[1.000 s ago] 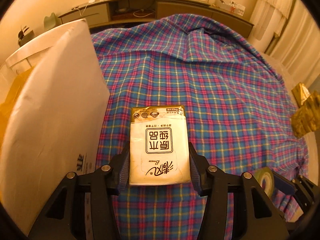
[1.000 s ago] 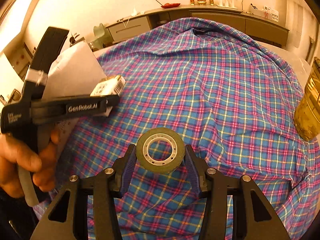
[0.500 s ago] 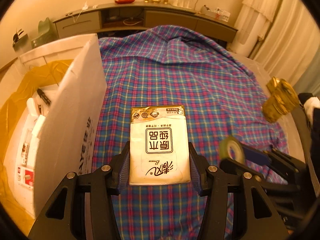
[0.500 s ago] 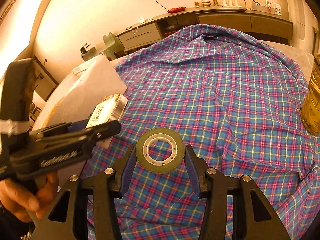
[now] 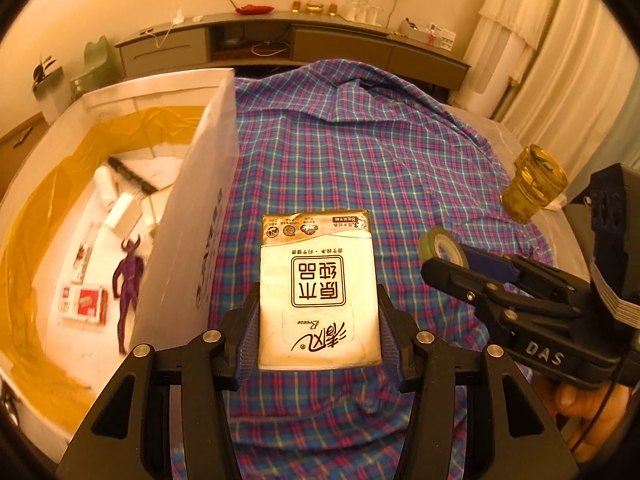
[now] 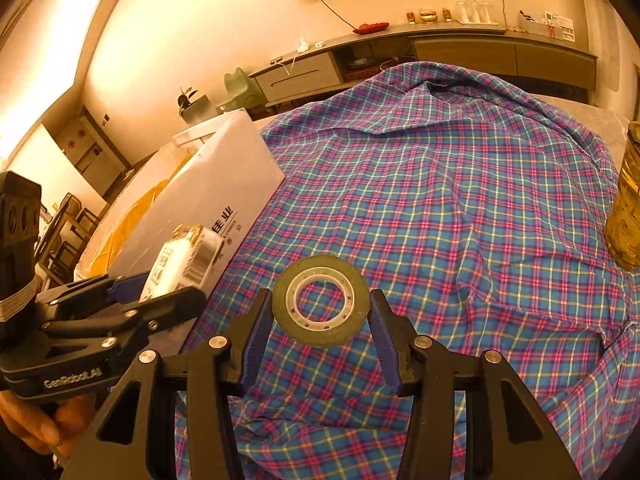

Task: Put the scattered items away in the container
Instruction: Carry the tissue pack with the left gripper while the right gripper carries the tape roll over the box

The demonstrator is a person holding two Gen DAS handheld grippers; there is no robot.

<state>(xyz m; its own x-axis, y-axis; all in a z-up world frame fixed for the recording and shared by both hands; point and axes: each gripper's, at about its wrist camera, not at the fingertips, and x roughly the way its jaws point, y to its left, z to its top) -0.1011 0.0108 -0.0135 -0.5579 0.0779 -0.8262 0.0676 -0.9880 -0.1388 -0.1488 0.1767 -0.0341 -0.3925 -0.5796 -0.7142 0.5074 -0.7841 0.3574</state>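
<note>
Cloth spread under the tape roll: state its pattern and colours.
The cloth is a plaid check of blue and pink-red with thin yellowish lines, clearest in the right wrist view.

Left gripper (image 5: 318, 316) angled down, fingers (image 5: 246, 332) clamped on the tissue pack (image 5: 318, 292). Right gripper (image 6: 320, 336) alongside, tilted down too, pinching the tape roll (image 6: 320, 300).

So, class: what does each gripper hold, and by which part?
Left gripper: tissue pack, by its long sides. Right gripper: tape roll, across its outer rim.
</note>
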